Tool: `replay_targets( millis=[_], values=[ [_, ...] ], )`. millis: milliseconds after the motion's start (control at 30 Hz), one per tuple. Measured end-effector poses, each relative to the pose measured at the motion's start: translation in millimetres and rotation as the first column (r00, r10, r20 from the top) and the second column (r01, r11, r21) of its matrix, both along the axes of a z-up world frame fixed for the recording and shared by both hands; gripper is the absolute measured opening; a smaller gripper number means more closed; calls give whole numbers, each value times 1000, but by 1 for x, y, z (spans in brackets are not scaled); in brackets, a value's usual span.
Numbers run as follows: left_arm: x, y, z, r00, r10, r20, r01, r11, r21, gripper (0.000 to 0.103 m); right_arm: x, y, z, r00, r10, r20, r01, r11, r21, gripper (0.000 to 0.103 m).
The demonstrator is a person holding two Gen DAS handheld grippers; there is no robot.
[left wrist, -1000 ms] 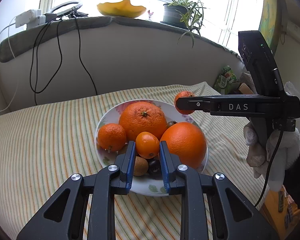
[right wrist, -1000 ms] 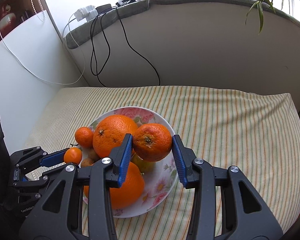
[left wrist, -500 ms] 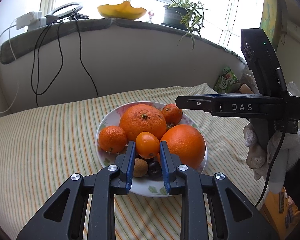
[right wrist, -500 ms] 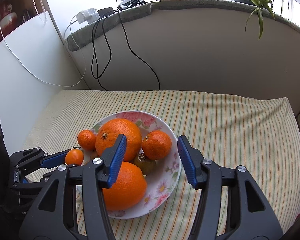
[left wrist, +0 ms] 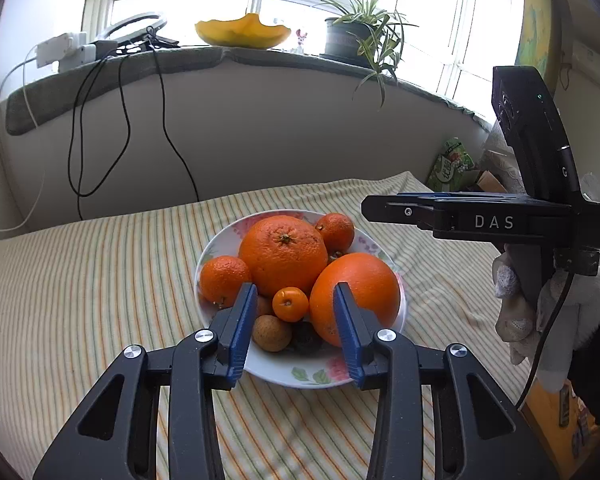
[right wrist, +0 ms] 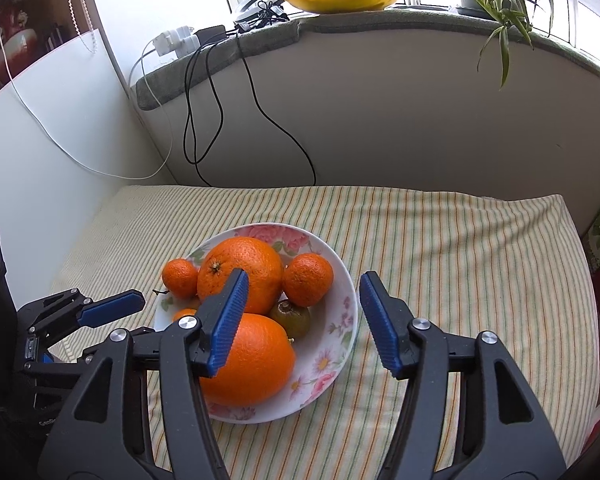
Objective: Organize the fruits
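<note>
on my left feed the left claw (left wrist: 294,322) is released, its 2 blue pads spread with nothing between them but air, hovering low over the near edge of the floral plate (left wrist: 300,376). straight ahead of it the small kumquat (left wrist: 290,303) sits free in the pile, touching neither pad, with a brown kiwi (left wrist: 272,333) just below it and a dark fruit beside that which i can't make out. the plate sits on the striped cloth (left wrist: 80,280) of the tabletop, and it carries a big orange (left wrist: 283,255) at the middle, a second big orange (left wrist: 360,292) to its right, a mandarin (left wrist: 224,280) on the left and another mandarin (left wrist: 335,231) at the back. on my right feed the right claw (right wrist: 300,320) is also released, pads wide apart and gripping nothing, held above the plate's right side (right wrist: 340,344); the back mandarin (right wrist: 308,279) lies on the plate beside the middle orange (right wrist: 240,272), with a greenish kiwi (right wrist: 291,319) touching it below. the near orange (right wrist: 246,360) is partly behind the left pad. from the left feed the right claw (left wrist: 384,210) shows side-on, level, off to the right of the plate and clear of the fruit. a yellow dish (left wrist: 242,34) and a potted plant (left wrist: 360,36) stand on the window sill behind.
</note>
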State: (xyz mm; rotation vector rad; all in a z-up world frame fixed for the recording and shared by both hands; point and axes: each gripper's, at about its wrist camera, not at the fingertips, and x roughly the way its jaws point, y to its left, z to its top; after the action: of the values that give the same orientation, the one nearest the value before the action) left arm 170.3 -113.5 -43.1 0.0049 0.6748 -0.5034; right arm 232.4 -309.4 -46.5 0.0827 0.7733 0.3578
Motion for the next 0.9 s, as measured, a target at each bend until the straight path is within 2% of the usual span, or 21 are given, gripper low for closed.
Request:
replay_targets(
  millis=[67, 167, 433, 467, 567, 867, 900],
  values=[
    [-1, 1, 1, 1000, 3, 2, -3, 1000, -2, 42, -3, -1, 2, 1000, -4, 6, 4, 1000, -1, 62],
    [-3, 3, 3, 1000, 9, 3, -9, 1000, -4, 42, -10, -1, 5, 1000, -10, 25, 10, 1000, -6, 77],
    [-14, 7, 10, 999, 28, 22, -28, 1000, 2, 50, -27, 1, 14, 998, -25, 64, 27, 999, -27, 77],
    [-15, 8, 10, 999, 31, 26, -31, 1000, 3, 54, -30, 2, 15, 997, -26, 69, 28, 999, -29, 77],
    [-20, 12, 13, 998, 51, 32, -51, 999, 0, 58, -41, 3, 17, 995, -28, 93, 31, 999, -37, 88],
    [-38, 23, 22, 991, 118, 61, -118, 993, 2, 71, -74, 0, 23, 987, -72, 146, 81, 995, -57, 89],
    [-41, 24, 23, 990, 126, 68, -127, 992, 4, 73, -78, -1, 23, 985, -81, 151, 91, 994, -60, 92]
  ],
)
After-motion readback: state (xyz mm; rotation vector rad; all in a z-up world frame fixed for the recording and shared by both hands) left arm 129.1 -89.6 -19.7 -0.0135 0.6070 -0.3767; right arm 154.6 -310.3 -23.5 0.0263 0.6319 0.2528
